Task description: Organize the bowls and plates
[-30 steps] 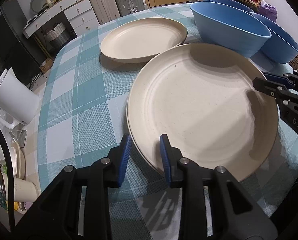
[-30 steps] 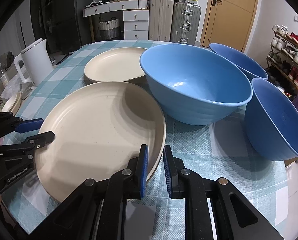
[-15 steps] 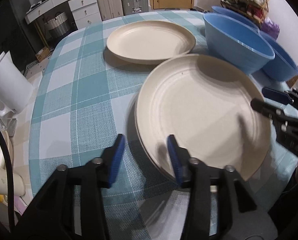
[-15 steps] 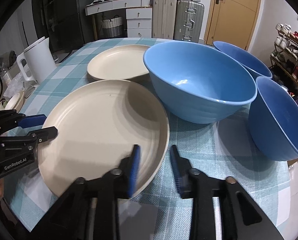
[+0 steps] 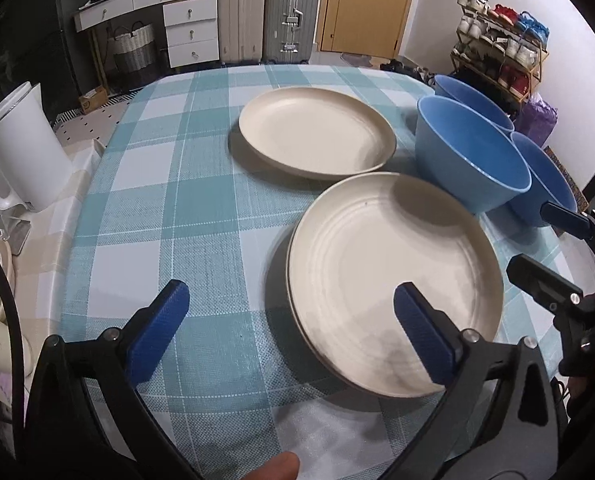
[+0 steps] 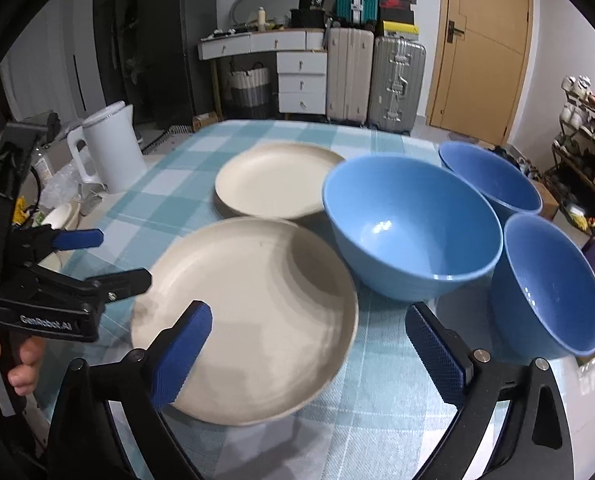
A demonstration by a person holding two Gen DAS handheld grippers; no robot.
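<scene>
Two cream plates are stacked at the near edge of the tabletop (image 5: 201,208), the top plate (image 5: 393,280) resting on a lower one; a third plate (image 5: 317,136) lies beyond, apart. Three blue bowls (image 6: 413,232) stand clustered just right of the plates. Left tongs (image 5: 293,328) and right tongs (image 6: 313,352) both gape wide, holding nothing.

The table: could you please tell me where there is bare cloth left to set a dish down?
Bare checked cloth lies left of both plates, from the near plate and far plate toward the kettle side. The right side is crowded: three blue bowls sit close together beside the plates.
</scene>
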